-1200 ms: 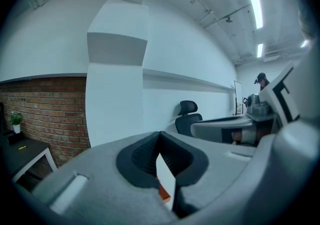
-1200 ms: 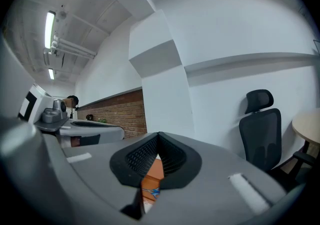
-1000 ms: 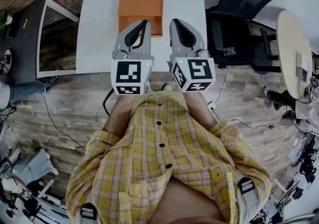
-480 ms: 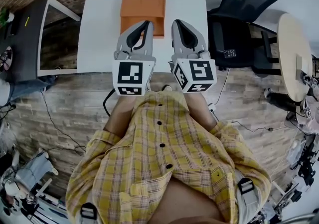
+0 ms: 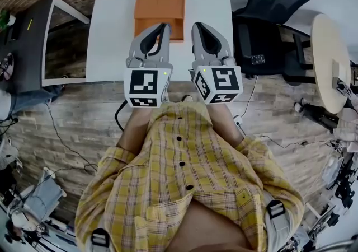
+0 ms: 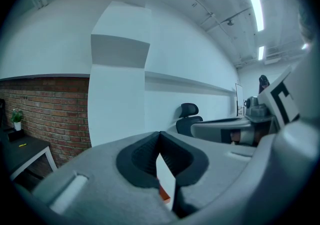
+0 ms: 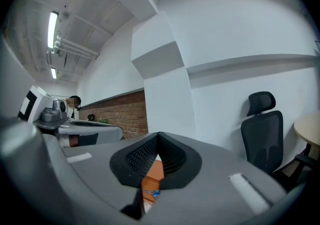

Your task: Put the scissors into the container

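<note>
An orange container (image 5: 159, 9) sits on the white table (image 5: 109, 32), at its far middle. My left gripper (image 5: 164, 26) and right gripper (image 5: 197, 24) hang side by side over the table's near half, both pointing at the container, both shut with nothing between the jaws. In the left gripper view the left gripper (image 6: 160, 133) has its tips touching, and a sliver of the orange container (image 6: 164, 195) shows below them. The right gripper (image 7: 159, 134) is shut too, with the orange container (image 7: 152, 171) and a small blue bit behind the gap. I see no scissors clearly in any view.
A black office chair (image 5: 274, 15) stands right of the table, with a round pale table (image 5: 330, 55) farther right. A dark desk (image 5: 28, 43) is at the left. Cables lie on the wooden floor (image 5: 84, 127). The person's yellow plaid shirt (image 5: 190, 183) fills the foreground.
</note>
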A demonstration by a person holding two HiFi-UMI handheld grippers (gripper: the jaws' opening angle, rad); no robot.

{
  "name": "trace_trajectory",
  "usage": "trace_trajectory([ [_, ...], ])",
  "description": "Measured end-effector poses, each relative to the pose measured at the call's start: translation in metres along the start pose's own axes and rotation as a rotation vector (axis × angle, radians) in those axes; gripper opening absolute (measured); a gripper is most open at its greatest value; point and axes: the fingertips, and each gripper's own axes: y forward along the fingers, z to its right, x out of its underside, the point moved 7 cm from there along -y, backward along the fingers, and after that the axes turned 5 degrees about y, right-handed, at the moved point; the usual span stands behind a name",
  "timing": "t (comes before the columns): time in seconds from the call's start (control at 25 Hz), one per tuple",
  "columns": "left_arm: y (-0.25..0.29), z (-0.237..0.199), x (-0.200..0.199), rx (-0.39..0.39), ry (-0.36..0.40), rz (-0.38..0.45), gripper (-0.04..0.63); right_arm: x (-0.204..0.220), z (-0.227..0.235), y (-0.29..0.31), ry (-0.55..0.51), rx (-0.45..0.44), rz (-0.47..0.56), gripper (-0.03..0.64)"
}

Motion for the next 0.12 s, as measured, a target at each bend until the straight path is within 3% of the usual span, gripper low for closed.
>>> trace_trajectory([
  [0.12,-0.0003,0.0001,0.0024,-0.001,0.000,0.000,0.005,0.0022,-0.0006,0.0006,0.000,-0.004,0.000,0.005],
])
